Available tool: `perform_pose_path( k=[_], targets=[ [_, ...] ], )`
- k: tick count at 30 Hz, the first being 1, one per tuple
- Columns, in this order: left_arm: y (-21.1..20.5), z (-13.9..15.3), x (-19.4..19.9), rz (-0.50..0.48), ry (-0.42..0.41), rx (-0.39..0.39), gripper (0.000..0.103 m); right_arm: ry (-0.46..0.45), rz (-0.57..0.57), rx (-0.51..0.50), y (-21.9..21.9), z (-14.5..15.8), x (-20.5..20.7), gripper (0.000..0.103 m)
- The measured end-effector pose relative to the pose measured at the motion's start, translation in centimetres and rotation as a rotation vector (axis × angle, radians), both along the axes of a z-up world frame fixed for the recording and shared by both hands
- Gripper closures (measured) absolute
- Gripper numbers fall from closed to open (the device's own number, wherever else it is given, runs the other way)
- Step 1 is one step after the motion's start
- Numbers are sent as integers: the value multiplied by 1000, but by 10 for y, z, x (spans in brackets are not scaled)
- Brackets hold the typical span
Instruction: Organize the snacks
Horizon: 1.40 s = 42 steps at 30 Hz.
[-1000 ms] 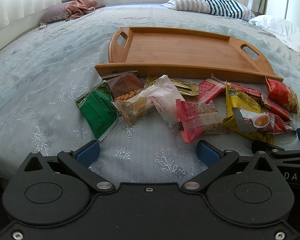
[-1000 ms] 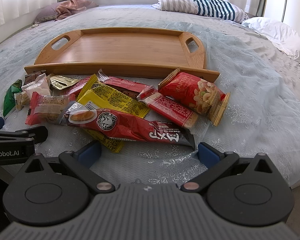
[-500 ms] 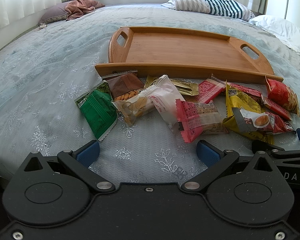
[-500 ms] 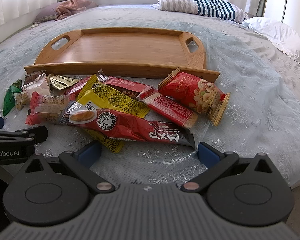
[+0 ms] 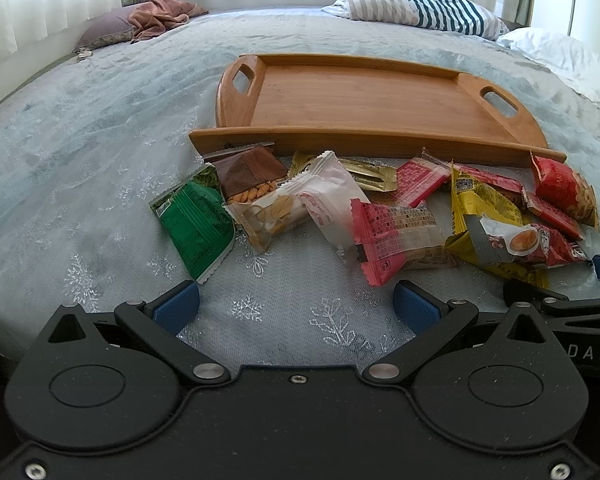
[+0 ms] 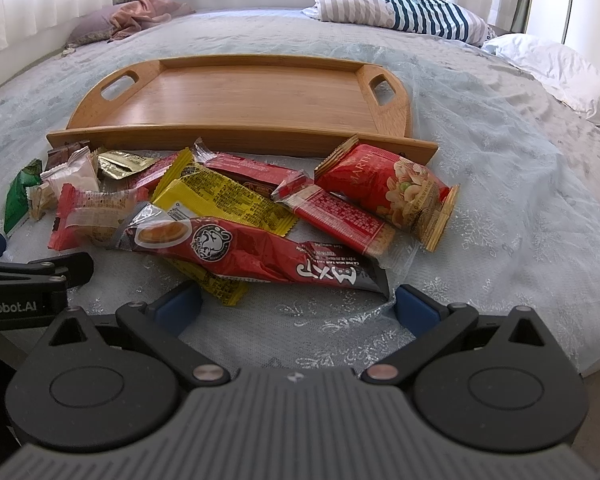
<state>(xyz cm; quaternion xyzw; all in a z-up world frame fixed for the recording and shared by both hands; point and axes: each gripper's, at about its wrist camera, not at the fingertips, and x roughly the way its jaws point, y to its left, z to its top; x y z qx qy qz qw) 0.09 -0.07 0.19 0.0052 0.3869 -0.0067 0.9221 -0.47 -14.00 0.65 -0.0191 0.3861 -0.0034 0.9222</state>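
Several snack packets lie in a loose pile on the bed, in front of a bare wooden tray [image 5: 364, 96] [image 6: 244, 100]. In the left wrist view a green packet [image 5: 196, 224], a brown packet [image 5: 248, 172], a white packet [image 5: 324, 196] and a red-and-clear packet [image 5: 396, 232] lie nearest. In the right wrist view a long red bar [image 6: 260, 252], a yellow packet [image 6: 224, 196] and a red nut bag [image 6: 392, 188] lie nearest. My left gripper [image 5: 296, 306] is open and empty, just short of the pile. My right gripper [image 6: 298, 306] is open and empty, beside the long bar's end.
The bed has a pale blue snowflake cover [image 5: 80, 140]. A striped pillow [image 5: 412, 4], a white pillow [image 6: 556, 68] and a brown cloth on a purple pillow [image 5: 156, 20] lie at the far side. The bed's edge drops off at the right [image 6: 596, 364].
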Motion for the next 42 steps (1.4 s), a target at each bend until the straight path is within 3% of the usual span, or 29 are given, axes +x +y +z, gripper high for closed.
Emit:
perform_pose_path(
  k=[12,24,30,33,39,42],
  targets=[
    [1,-2,-4,-11,-21,10,0,-17,17,-9,-2,0,-3,0],
    [9,9,-2,-36,9,-14,0,-114,48,85,-17,15,-26,0],
    [12,29,-14,-36,-110,24,0,-245,31,86,-27,37,-37,0],
    [13,40,-16,-22,-181,45,0,-268,-10,77,-36,41,-32,0],
    [23,44,-8,-13,-196,39,0,-269,-78,121,-57,40,-17,4],
    [27,43,-5,-5,-203,78,4,-277,-93,96,-63,38,-9,8]
  ],
)
